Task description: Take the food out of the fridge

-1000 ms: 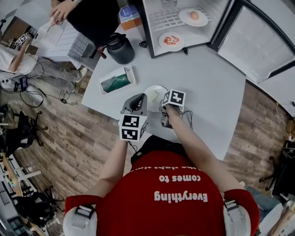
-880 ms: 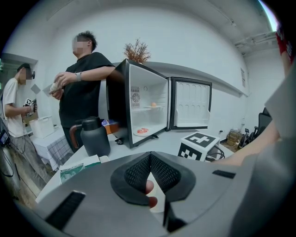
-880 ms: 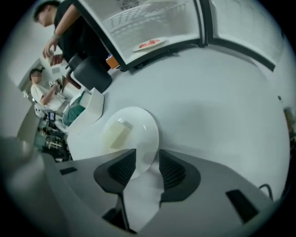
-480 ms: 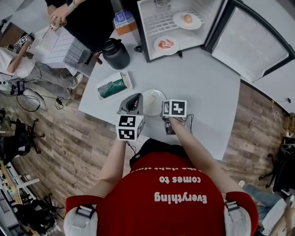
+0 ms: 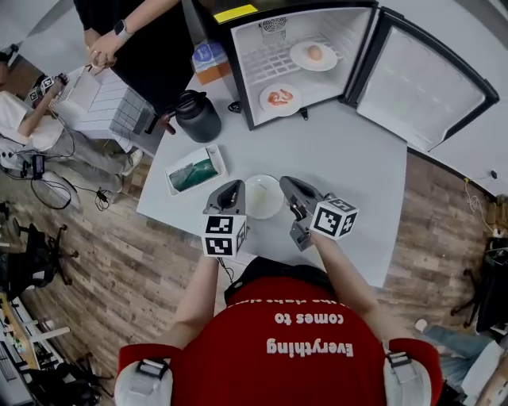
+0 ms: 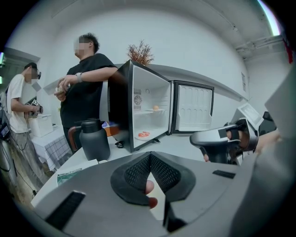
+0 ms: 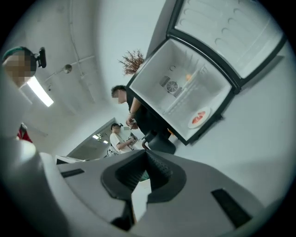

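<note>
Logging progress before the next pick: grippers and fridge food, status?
Grippers: left gripper shut, right gripper shut, both empty. In open fridge: plate of red food, plate with egg-like item. Nothing blocks its opening.

Red shirt [image 5: 295, 361], white print, upside-down in head view: "Everything comes to"; next line cut off at collar. Yellow sticker [image 5: 236, 13] on fridge [image 5: 262, 55] top: too small to read.

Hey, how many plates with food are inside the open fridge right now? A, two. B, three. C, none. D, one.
A: an egg-like item lies on the upper plate and red food on the lower plate, both inside the fridge.
</note>
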